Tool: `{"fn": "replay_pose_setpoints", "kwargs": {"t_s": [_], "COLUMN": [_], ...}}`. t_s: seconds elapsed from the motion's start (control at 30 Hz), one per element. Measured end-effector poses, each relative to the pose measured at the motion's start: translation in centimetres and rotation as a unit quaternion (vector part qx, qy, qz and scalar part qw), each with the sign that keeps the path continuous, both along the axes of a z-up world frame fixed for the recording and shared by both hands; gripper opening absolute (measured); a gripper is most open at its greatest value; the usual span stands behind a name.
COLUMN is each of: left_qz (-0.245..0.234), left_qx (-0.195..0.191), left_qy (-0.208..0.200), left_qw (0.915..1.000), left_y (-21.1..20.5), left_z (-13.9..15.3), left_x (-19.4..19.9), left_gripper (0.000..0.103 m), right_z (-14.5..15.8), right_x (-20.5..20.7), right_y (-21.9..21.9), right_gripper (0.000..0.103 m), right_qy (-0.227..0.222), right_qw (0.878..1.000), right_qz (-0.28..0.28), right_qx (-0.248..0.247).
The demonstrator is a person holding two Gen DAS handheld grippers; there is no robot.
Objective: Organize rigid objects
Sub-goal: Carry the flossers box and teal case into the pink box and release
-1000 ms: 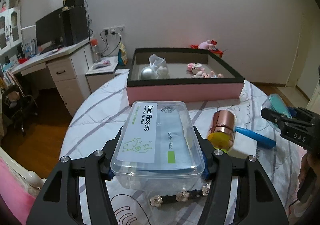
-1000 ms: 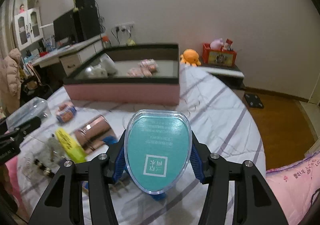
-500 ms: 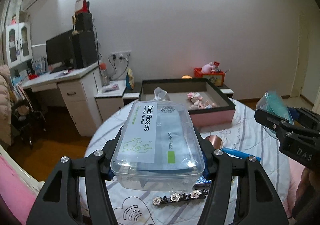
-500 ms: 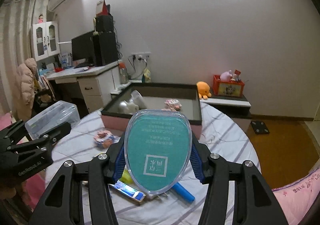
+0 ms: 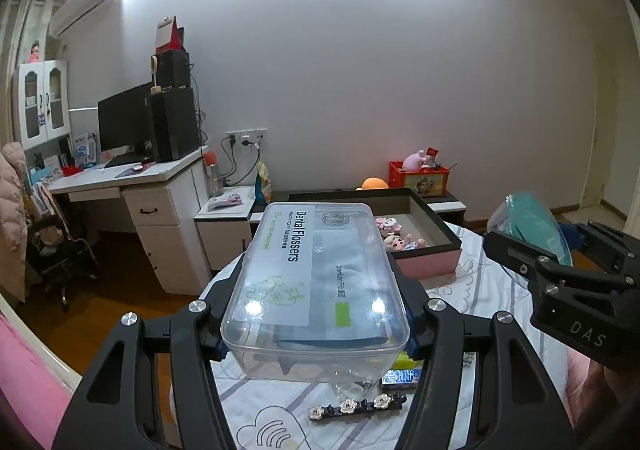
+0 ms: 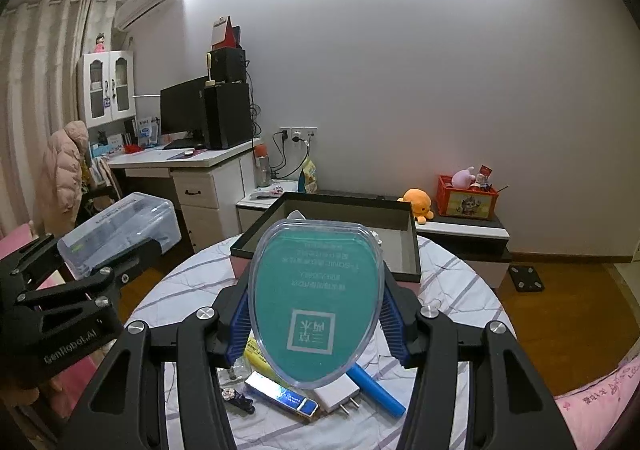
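Flosser box (image 5: 316,290), clear plastic w/ "Dental Flossers" label, is sitting pinched between pads of left hand-held gripper (image 5: 316,324), held up in the air above the surface (image 5: 492,290). Teal oval case (image 6: 316,310) w/ clear rim is being pinched the same way by right hand-held gripper (image 6: 316,324), also airborne. Both are pointing toward the pink tray (image 5: 436,266) w/ dark rim at the far side of the surface, not over it yet.

Progress, judging: partway. Tray is already holding a few small dolls (image 5: 394,236) and something pale at its left end, so some sorting looks done. Two items are mid-carry. Still lying on the striped cloth: flower hair clip (image 5: 356,406), blue lighter-like bar (image 6: 282,396), white plug (image 6: 336,396), blue stick (image 6: 376,390), yellow item (image 6: 260,362), small glass bottle (image 6: 236,370). So a good share is left, prob. several more trips.

Vs. 1 s ago: both hand-held grippers are sitting higher and tilted up, so more wall and ceiling light is showing and the tray is appearing lower and further off. Copper cylinder that was showing in left view isn't seen there now. Grips are looking unchanged, same hold on both items.
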State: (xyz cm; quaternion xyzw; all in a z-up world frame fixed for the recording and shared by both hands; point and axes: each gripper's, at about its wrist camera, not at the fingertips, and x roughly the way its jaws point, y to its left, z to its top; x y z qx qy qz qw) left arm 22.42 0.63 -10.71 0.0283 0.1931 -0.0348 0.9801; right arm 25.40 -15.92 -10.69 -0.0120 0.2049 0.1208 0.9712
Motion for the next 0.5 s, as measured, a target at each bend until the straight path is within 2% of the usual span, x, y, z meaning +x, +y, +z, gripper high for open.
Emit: {"fn": "replay_pose_setpoints", "kwargs": {"t_s": [0.27, 0.5], "left_qz": [0.004, 0.002], "left_qx": [-0.001, -0.004], "left_qy": [-0.022, -0.034], "left_qw": [0.9998, 0.9994], "left_y": [-0.2, -0.5], "left_z": [1.1, 2.0], "left_x": [1.9, 6.2], "left_gripper": [0.062, 0.062], "right_z": [0.4, 0.9], "right_x": [1.9, 5.4], "right_y": [0.1, 0.1], "right_gripper": [0.056, 0.056], "right_qy": [-0.004, -0.008], "right_qw": [1.0, 1.0], "right_qz": [0.004, 0.003], "right_qx": [-0.004, -0.008]}}
